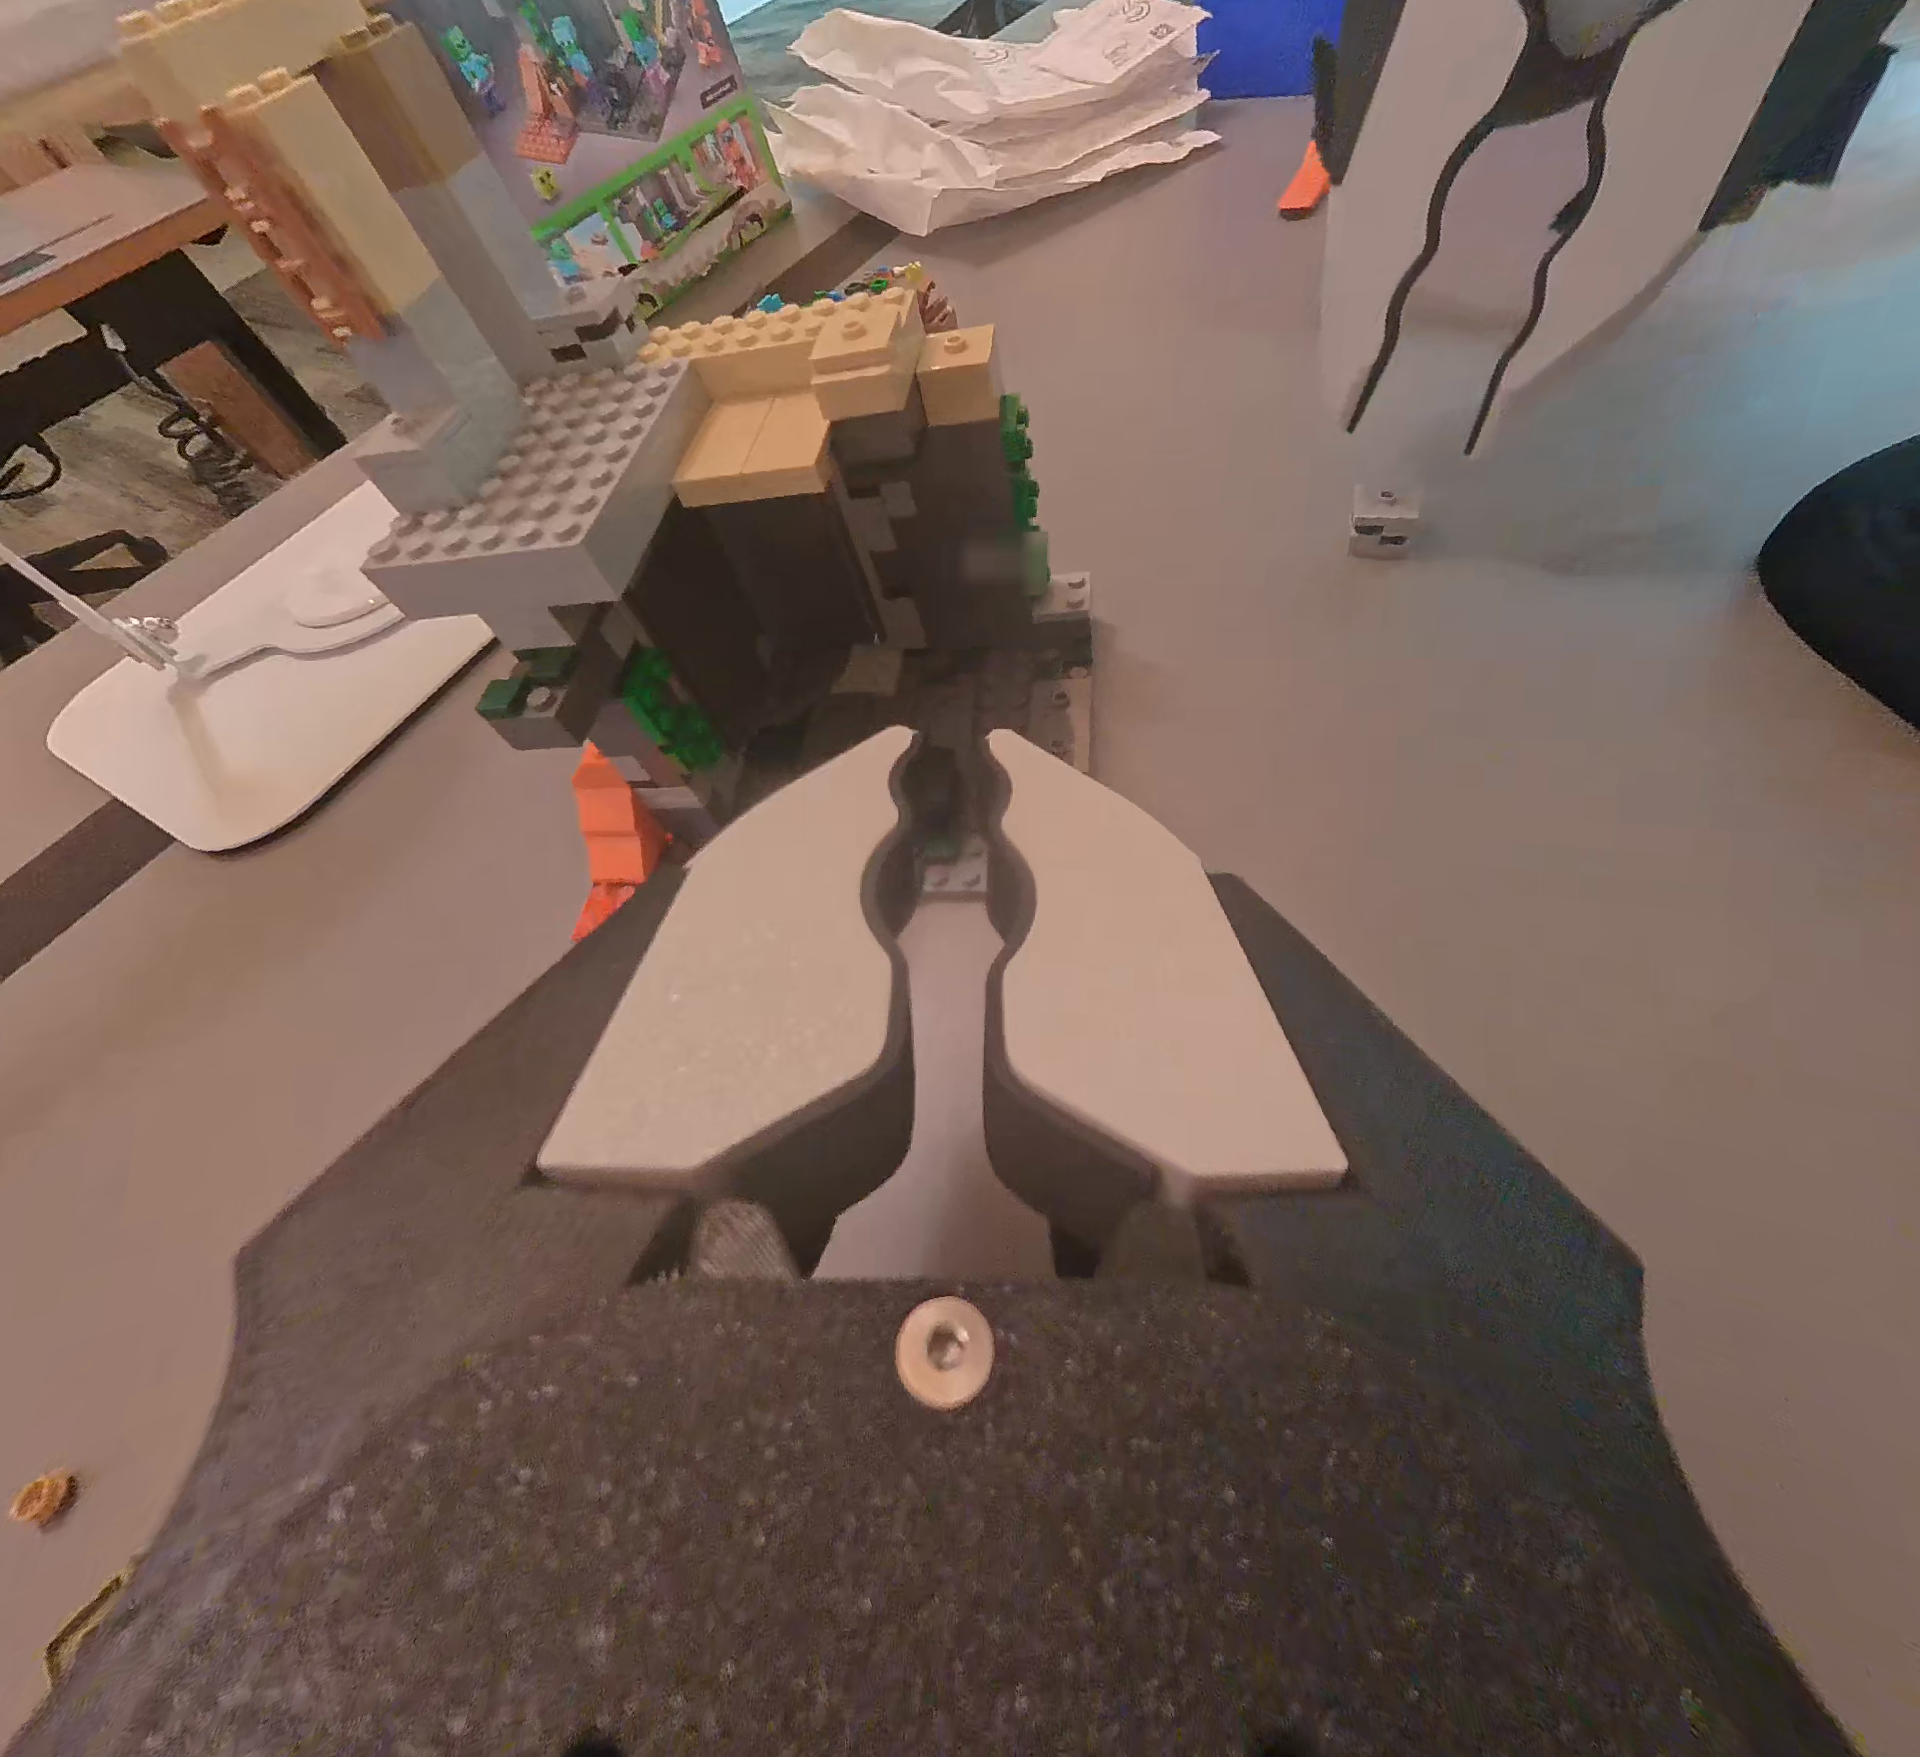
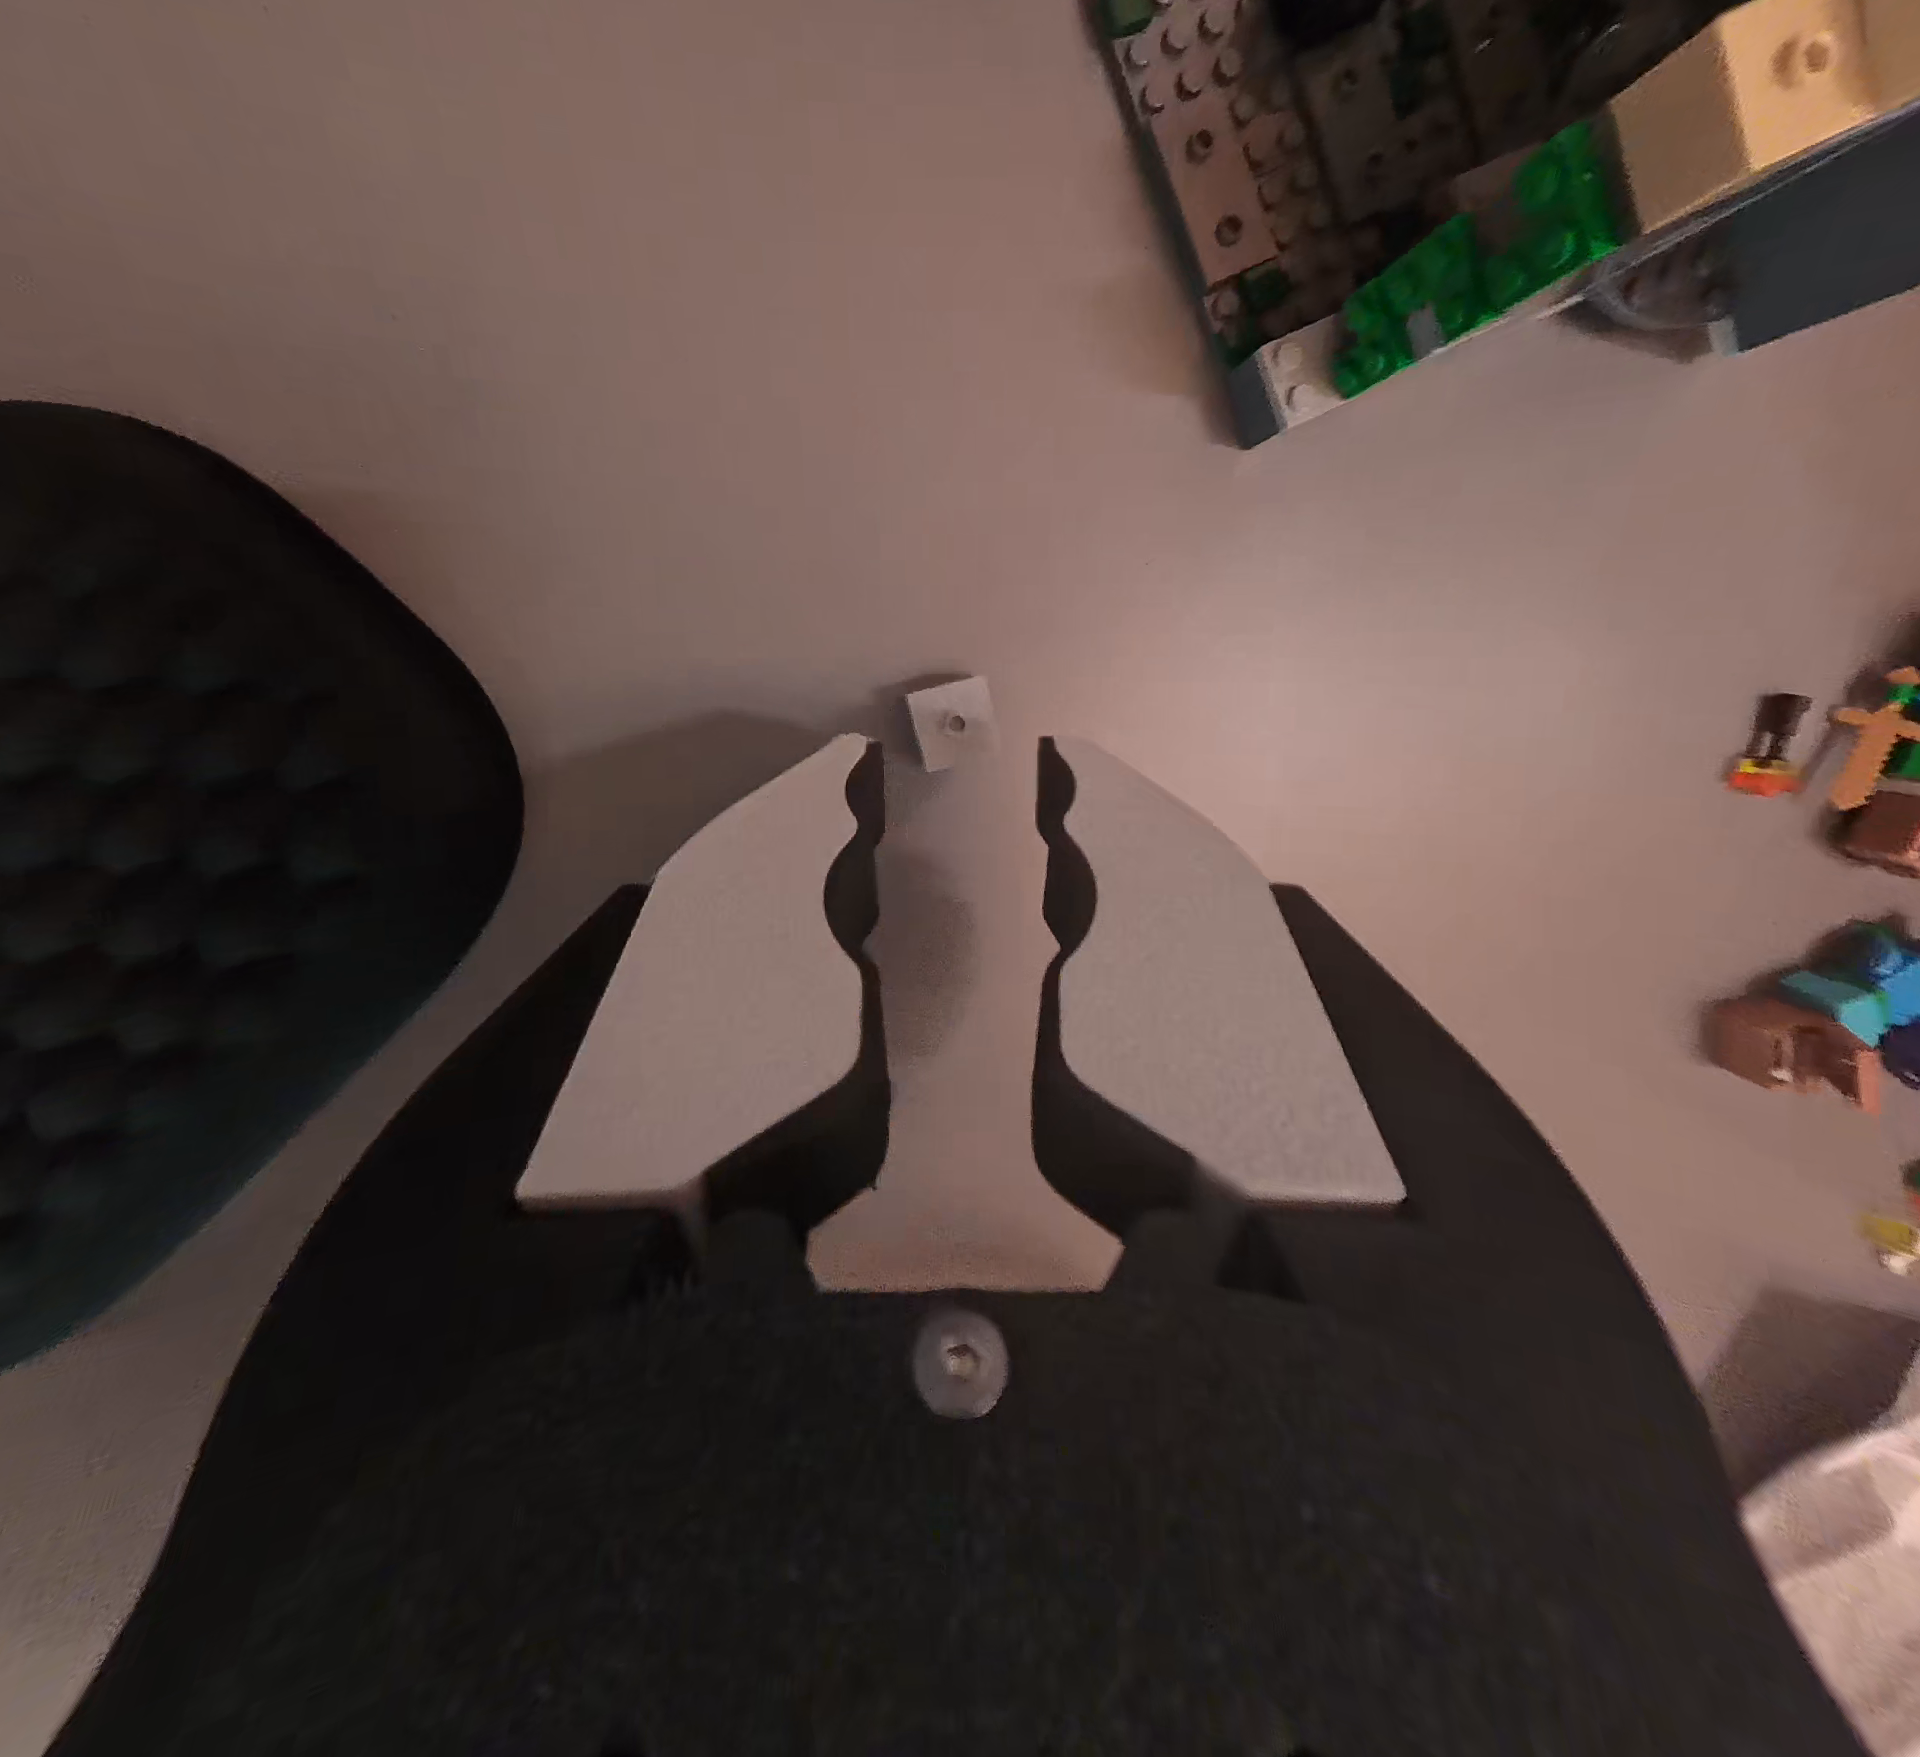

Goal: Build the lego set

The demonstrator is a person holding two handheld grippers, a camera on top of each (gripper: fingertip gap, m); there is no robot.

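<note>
**Brick just off the right tool's tips**

Right tool (image 2: pixel 957 751) hangs open and empty over the desk (image 2: pixel 623 253). A small grey single-stud brick (image 2: pixel 947 724) lies just beyond its tips, nearer the left fingertip, squarish, no long axis, bare desk all round. Left tool (image 1: pixel 948 777), nearly closed on the build's (image 1: pixel 790 502) baseplate edge, sits farther from the brick.

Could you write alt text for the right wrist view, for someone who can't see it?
An open two-finger gripper points down at a small grey brick lying alone on a grey table, just ahead of its fingertips. A part-built brick model sits at upper right, a dark cushion-like object at left, and small toy figures at the right edge.
</note>
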